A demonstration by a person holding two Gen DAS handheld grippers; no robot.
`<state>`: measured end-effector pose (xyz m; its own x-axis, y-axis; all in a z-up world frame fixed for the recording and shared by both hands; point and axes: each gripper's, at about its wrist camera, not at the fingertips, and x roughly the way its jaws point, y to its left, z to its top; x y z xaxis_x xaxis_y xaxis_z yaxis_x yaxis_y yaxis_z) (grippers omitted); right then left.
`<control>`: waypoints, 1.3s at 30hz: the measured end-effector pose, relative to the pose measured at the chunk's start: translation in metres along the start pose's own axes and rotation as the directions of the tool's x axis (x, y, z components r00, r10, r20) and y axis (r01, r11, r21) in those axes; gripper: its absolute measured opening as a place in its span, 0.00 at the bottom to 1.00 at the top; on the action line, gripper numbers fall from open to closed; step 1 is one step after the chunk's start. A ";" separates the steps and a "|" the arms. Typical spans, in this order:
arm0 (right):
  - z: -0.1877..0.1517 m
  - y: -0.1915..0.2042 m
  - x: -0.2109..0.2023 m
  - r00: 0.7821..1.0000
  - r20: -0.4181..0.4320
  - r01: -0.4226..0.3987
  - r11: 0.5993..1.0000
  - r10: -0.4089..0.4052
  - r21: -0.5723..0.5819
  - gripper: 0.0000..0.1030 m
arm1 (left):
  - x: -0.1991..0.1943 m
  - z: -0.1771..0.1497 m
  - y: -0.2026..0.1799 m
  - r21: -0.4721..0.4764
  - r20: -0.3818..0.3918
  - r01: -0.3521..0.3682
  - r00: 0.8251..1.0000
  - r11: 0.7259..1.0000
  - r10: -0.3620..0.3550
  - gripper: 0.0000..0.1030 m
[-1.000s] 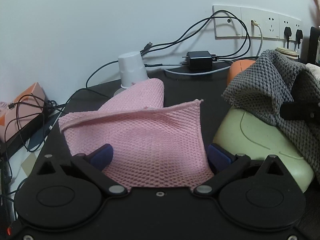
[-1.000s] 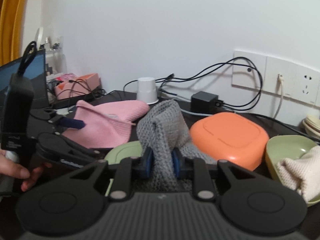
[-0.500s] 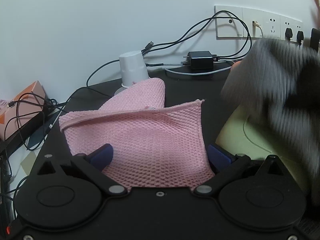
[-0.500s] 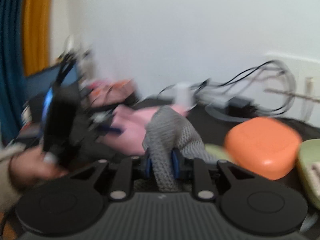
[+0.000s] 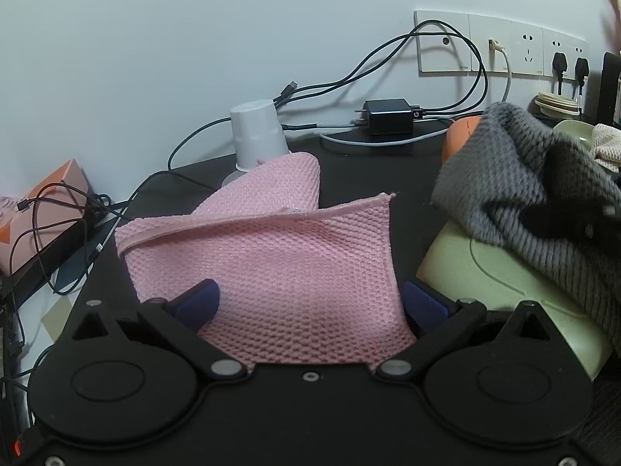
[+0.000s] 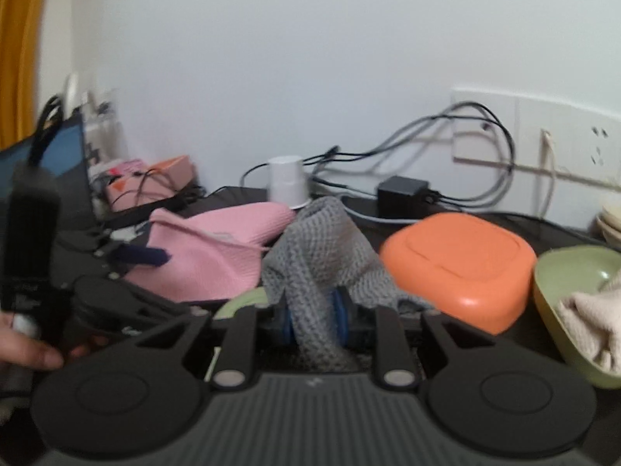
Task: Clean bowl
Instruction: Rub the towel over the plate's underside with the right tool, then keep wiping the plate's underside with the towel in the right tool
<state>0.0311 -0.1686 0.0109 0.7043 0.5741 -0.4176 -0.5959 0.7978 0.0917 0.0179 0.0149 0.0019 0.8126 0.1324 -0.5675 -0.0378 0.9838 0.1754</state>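
With the right gripper [image 6: 312, 316] pinched tight on the grey cloth [image 6: 326, 240] over the near upturned green bowl [image 5: 500, 272], and the left gripper [image 5: 310, 303] spread wide around the pink cloth [image 5: 271, 256], wipe with broad, firmly pressed strokes.

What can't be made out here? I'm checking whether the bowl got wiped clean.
- Upturned green bowl, left wrist view: the grey cloth drapes over it; the right tool rim hides it in the right view.
- Second green bowl: cut by the frame edge, beige cloth inside.
- Pink cloth: its underside is hidden.
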 end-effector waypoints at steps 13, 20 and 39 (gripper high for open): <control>0.011 0.000 -0.022 0.995 0.080 -0.065 0.998 0.066 -0.015 0.19 | 0.000 0.000 0.001 -0.004 -0.001 0.002 1.000 1.000 -0.002 1.00; 0.005 -0.017 -0.007 0.996 0.009 0.084 0.996 -0.085 0.035 0.19 | 0.000 0.000 0.001 0.000 0.001 0.001 1.000 1.000 -0.001 1.00; 0.023 -0.049 -0.076 0.962 0.244 0.087 0.983 -0.125 0.159 0.19 | -0.040 0.004 0.018 -0.141 0.227 0.010 0.974 0.990 0.022 1.00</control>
<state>0.0159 -0.2472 0.0585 0.8459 0.4973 -0.1929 -0.4629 0.8641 0.1977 -0.0128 0.0273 0.0308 0.9223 0.1235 -0.3661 -0.1110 0.9923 0.0549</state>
